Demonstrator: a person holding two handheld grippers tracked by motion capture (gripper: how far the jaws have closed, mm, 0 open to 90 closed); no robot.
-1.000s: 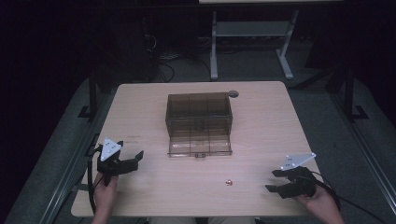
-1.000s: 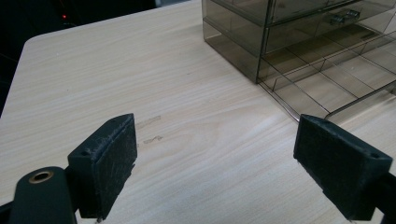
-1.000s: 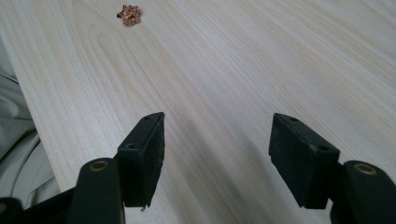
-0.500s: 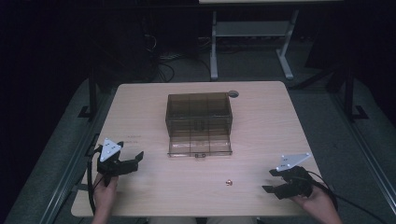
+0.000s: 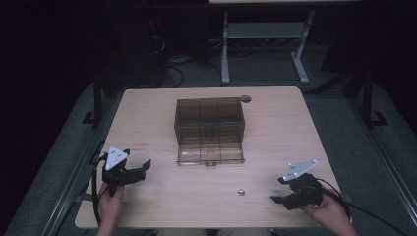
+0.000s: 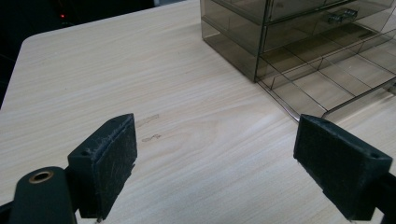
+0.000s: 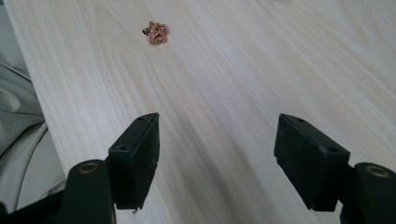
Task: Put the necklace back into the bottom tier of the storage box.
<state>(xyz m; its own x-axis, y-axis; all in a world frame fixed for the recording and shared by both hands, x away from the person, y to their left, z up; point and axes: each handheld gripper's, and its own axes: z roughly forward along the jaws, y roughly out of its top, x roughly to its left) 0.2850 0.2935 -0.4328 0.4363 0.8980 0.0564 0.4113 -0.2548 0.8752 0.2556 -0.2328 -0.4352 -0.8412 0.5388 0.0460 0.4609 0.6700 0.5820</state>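
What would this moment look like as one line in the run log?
left gripper: open, empty | right gripper: jaws just opened wide, empty | trinket: loose on table | drawer box: bottom drawer out

A black hand-held left gripper [image 5: 140, 169] and a matching black right gripper [image 5: 281, 191] are each topped by a grey three-cornered plate, and a black cable is trailed from each. Blocky black jaws faced with dark fuzzy pads [image 6: 114, 161] are seen, with brass-coloured eyelets set at their bases.
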